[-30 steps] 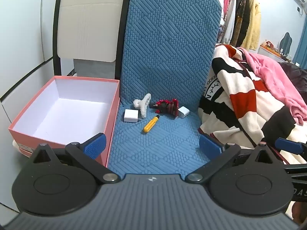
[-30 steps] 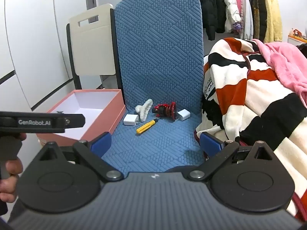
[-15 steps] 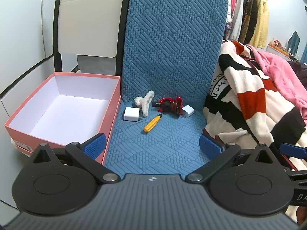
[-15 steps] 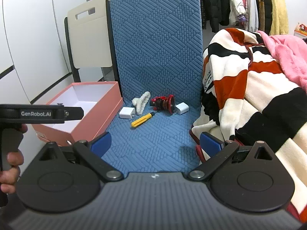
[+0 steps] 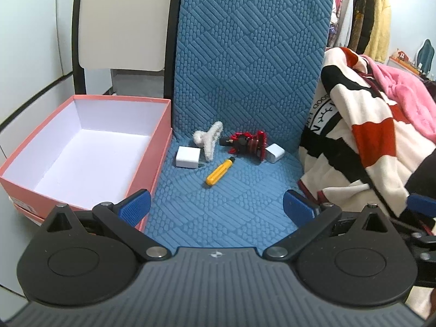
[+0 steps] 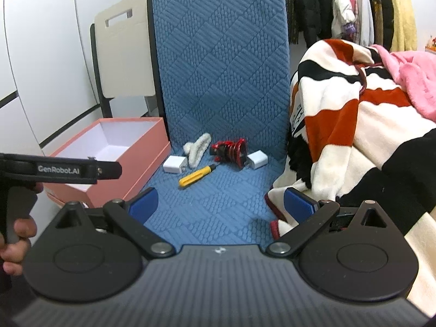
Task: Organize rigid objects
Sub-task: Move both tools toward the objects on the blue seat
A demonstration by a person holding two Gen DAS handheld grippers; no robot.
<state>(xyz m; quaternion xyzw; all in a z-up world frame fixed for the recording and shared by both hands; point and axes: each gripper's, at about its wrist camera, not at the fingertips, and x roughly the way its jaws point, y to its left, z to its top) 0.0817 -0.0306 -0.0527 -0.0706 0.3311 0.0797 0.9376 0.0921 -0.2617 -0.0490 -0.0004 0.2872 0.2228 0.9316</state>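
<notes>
5 small rigid things lie in a loose cluster on the blue quilted seat cushion [image 5: 218, 196], close to where the seat meets the upright back. taking the red spring-shaped piece [image 5: 249, 144] as the landmark: it is glossy red with black parts, ribbed like a coil, lying on its side. a white rounded charger block [image 5: 275, 152] sits just beside it on the right, touching or nearly so. left of it lies a fuzzy white claw clip [image 5: 208, 139], curved and soft-textured. further left, just beside the clip, is a second white cube charger [image 5: 187, 157] with smooth plastic faces. in front of the red piece lies a yellow utility knife [image 5: 219, 170], slim, with a black tip pointing toward it.

well left of the red piece, off the cushion's edge, stands an open pink cardboard box [image 5: 160, 147] with a plain white interior and nothing in it. right of the red piece, a striped fleece blanket [image 5: 368, 141] in cream, black and red is heaped.

the left gripper [image 5: 216, 205] hovers short of the cluster, blue ribbed pads spread wide, grasping nothing. the right gripper [image 6: 220, 200] is likewise spread and unloaded, near the blanket's edge.
</notes>
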